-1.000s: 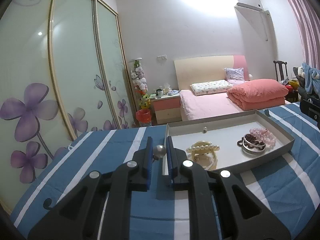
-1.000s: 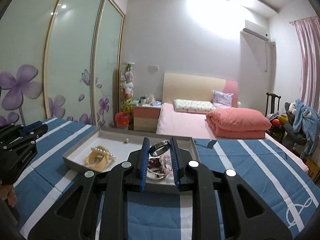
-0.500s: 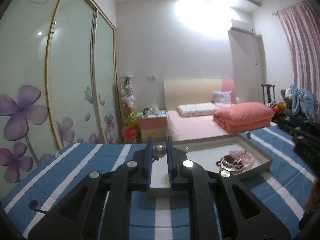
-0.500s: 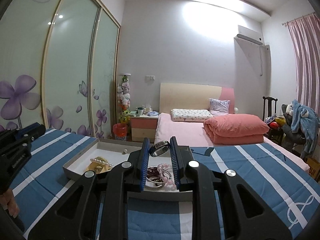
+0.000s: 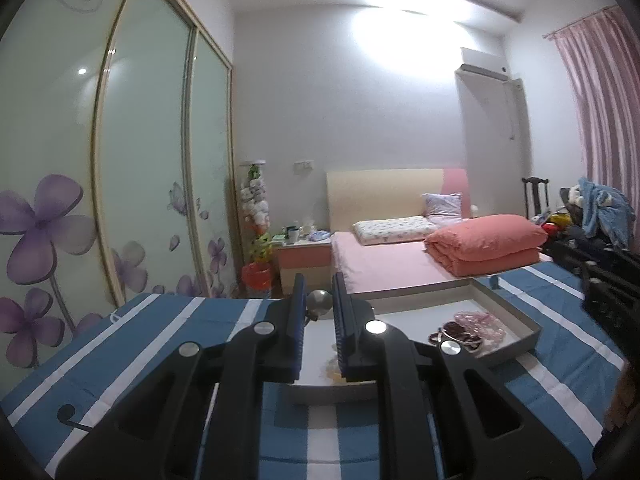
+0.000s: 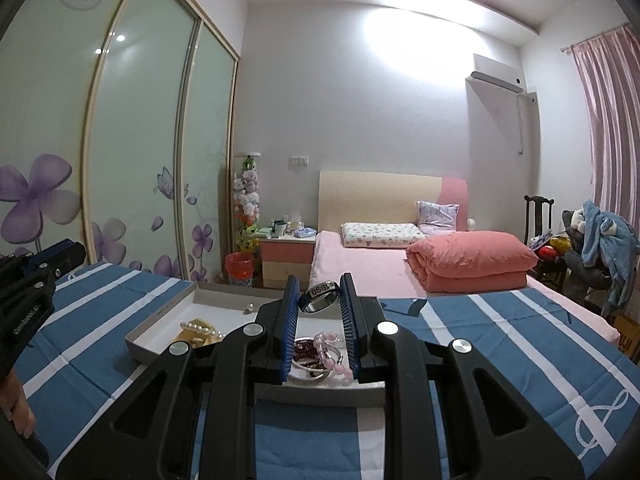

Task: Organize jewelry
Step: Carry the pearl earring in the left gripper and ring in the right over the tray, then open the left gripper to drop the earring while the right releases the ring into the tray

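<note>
Left wrist view: the left claw [image 5: 318, 312] is nearly closed on a small silver bead [image 5: 319, 304], pinched near the tips of the blue pads, with most of the ball exposed above them. Risk: a smooth round object held at the pad tips can roll or squirt out if the grip relaxes or the wrist tilts, and it would likely land on the striped blue bedspread [image 5: 168, 344] rather than in the grey tray [image 5: 516, 322], where it is hard to recover. In the right wrist view, the right claw [image 6: 319, 300] is closed to a narrow gap on a dark ring with a silver band [image 6: 319, 297], gripped across its width and sitting tilted between the pads. Risk: an edge grip on a tilted ring can let it pivot and drop when the claw is lowered. Below it, inside the tray, lie the pink bead bracelet [image 6: 330, 350] and, to the left, a pearl hair clip [image 6: 198, 330]; a release directly over these would tangle or pile the pieces. Both claws point almost level, slightly downward, held above the near edge of the tray, side by side and apart, with the left claw visible at the left margin of the right view.
</note>
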